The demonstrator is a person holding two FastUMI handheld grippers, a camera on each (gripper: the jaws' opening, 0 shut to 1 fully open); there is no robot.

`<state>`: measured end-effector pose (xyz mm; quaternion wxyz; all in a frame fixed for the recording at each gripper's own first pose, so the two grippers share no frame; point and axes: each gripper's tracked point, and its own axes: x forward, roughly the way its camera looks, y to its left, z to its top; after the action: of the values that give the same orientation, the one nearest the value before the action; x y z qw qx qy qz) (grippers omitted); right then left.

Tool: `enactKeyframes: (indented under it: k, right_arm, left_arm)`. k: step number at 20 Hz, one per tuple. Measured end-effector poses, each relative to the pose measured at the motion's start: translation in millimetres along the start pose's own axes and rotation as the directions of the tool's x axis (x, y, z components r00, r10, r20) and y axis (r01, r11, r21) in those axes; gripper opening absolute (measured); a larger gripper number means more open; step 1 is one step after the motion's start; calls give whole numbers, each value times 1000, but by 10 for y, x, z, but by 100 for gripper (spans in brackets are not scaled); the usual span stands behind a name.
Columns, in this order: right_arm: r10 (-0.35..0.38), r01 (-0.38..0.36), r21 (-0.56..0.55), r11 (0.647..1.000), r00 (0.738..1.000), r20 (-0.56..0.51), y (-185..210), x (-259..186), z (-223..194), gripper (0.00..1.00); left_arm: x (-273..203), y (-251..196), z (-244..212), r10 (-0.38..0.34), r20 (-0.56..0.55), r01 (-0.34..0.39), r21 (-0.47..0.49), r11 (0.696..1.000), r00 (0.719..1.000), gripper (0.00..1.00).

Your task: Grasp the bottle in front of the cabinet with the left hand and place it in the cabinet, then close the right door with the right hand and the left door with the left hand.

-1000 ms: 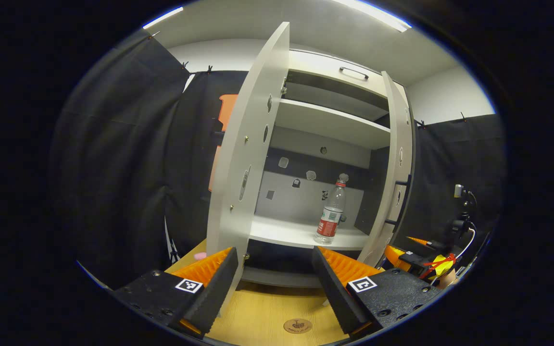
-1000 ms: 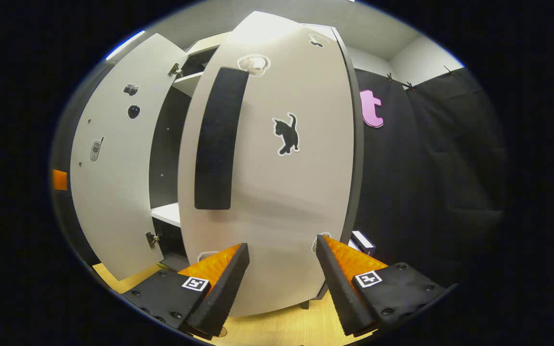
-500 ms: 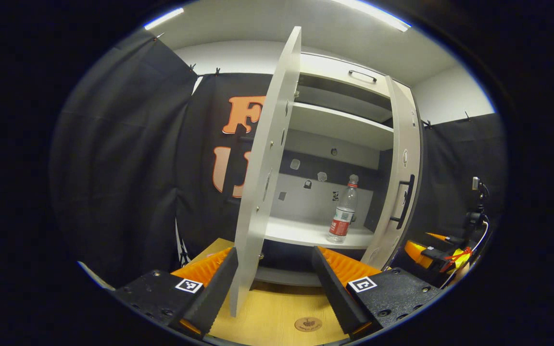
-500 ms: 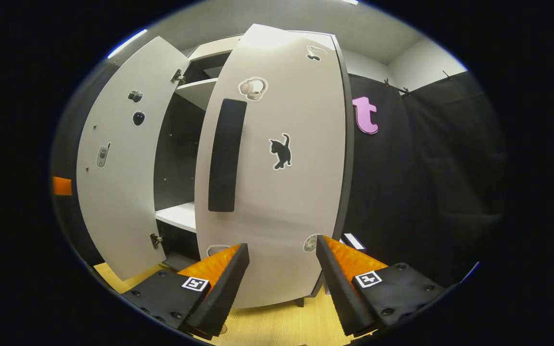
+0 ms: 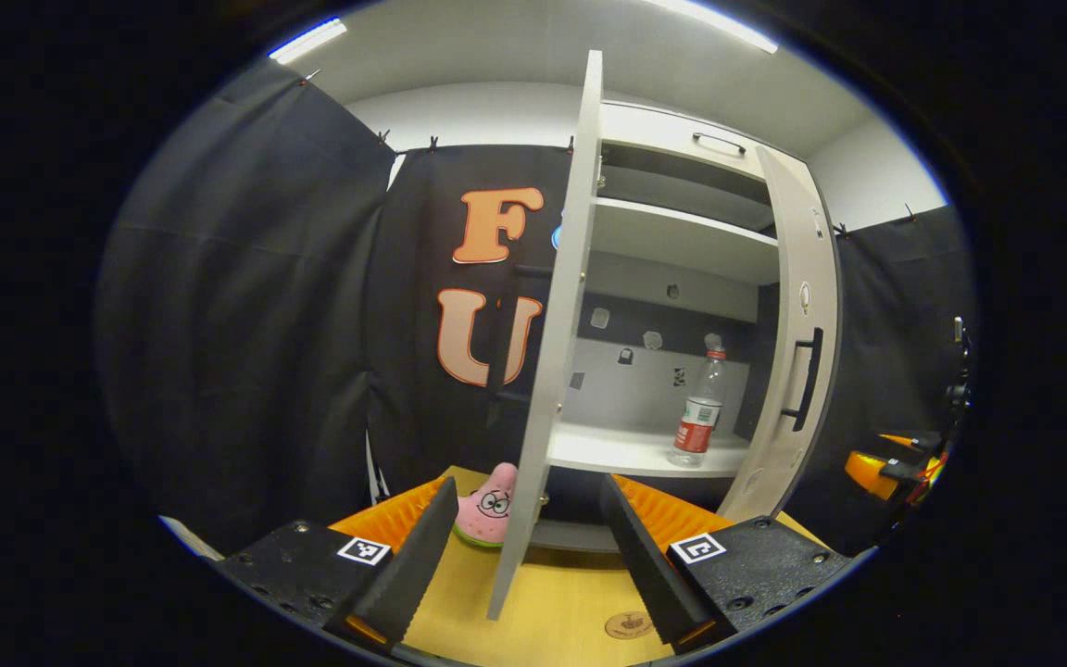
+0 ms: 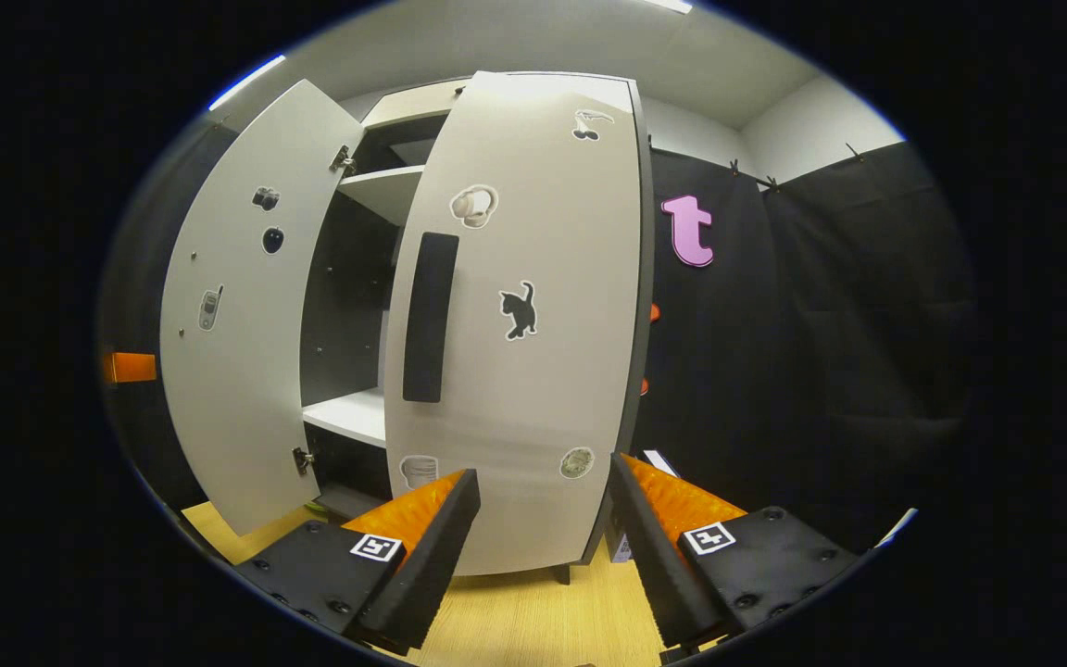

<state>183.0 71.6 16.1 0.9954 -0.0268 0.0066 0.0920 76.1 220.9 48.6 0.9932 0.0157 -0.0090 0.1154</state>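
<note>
A clear bottle point(image 5: 697, 417) with a red label stands upright on the lower shelf point(image 5: 626, 451) of the white cabinet. I see the left door point(image 5: 552, 352) edge-on, standing wide open just beyond my left gripper point(image 5: 529, 482), which is open and holds nothing. The right door point(image 5: 802, 352) is swung partway in, its dark handle point(image 5: 809, 380) facing out. In the right gripper view the right door point(image 6: 524, 324), with a dark handle point(image 6: 427, 315) and a cat sticker, stands close ahead of my right gripper point(image 6: 543, 468), which is open and empty. The left door point(image 6: 237, 306) stays open there.
A pink star toy point(image 5: 489, 505) lies on the wooden floor point(image 5: 571, 593) behind the left door's foot. The other gripper point(image 5: 890, 463) shows at the far right of the left gripper view. An upper shelf point(image 5: 682, 243) spans the cabinet. Black cloth walls surround the booth.
The right door has swung further toward shut and sits farther from my right gripper. The left gripper view has slid left, so the left door now shows edge-on and the pink toy appears.
</note>
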Motion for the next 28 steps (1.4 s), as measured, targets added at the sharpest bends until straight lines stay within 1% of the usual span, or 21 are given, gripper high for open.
enactKeyframes:
  k: [3, 4, 6, 8, 10, 11, 12, 13, 17, 18, 19, 20, 21, 23, 25, 26, 27, 28]
  right_arm:
    - [-19, 19, -7, 1000, 1000, 5, -91, -80, 11, 94]
    - [-22, 22, -9, 1000, 1000, 6, -114, -102, 9, 94]
    - [-31, 31, -14, 999, 1000, 4, -163, -140, -7, 94]
    - [-35, 35, -15, 999, 999, 1, -192, -173, -22, 95]
    - [-37, 37, -18, 999, 999, 2, -223, -210, -23, 95]
    - [-41, 41, -22, 999, 999, 3, -243, -232, -25, 95]
    - [-46, 46, -25, 999, 999, 5, -266, -256, -25, 95]
    - [-50, 50, -24, 998, 999, 5, -287, -275, -28, 95]
    - [-66, 66, -6, 998, 998, -8, -381, -313, -97, 95]
    - [-68, 68, 0, 998, 998, -11, -398, -307, -108, 95]
    - [-69, 69, 2, 998, 998, -12, -412, -316, -118, 95]
    - [-72, 72, 2, 997, 997, -12, -428, -324, -123, 95]
    - [-74, 74, 2, 997, 997, -9, -439, -327, -116, 95]
    - [-76, 76, 7, 997, 997, -3, -454, -331, -114, 95]
    - [-74, 74, 13, 997, 997, -2, -461, -310, -121, 95]
    - [-74, 74, 15, 997, 997, -3, -468, -311, -130, 95]
    - [-74, 74, 15, 997, 997, -4, -474, -315, -138, 95]
    - [-74, 74, 16, 997, 997, -5, -477, -313, -142, 95]
  left_arm:
    - [20, 238, -2, 53, 0, -53, 23, 998, 999, 95]
    - [8, 323, -18, 73, 0, -73, 29, 997, 997, 92]
    - [43, 487, -45, 113, -3, -113, 36, 993, 994, 92]
    - [143, 604, -120, 140, -7, -140, 39, 989, 990, 95]
    - [224, 675, -143, 158, -7, -158, 49, 986, 987, 95]
    - [258, 715, -147, 166, -4, -165, 47, 985, 986, 93]
    - [301, 719, -146, 167, -1, -167, 42, 985, 986, 95]
    - [339, 711, -157, 167, -1, -167, 37, 985, 986, 93]
    - [417, 645, -151, 156, 4, -156, 41, 987, 988, 93]
    - [423, 655, -151, 157, 7, -157, 50, 986, 988, 94]
    - [432, 653, -148, 157, 10, -157, 52, 986, 988, 92]
    - [447, 642, -154, 156, 8, -156, 43, 987, 988, 94]
    - [441, 614, -168, 150, 2, -150, 28, 988, 989, 94]
    - [447, 554, -200, 134, -9, -134, 2, 991, 991, 94]
    - [451, 457, -202, 114, -14, -114, 8, 993, 993, 94]
    - [455, 391, -209, 101, -16, -101, 15, 995, 995, 92]
    - [460, 317, -223, 83, -20, -83, 19, 996, 996, 96]
    - [484, 232, -234, 62, -25, -61, 18, 998, 998, 94]
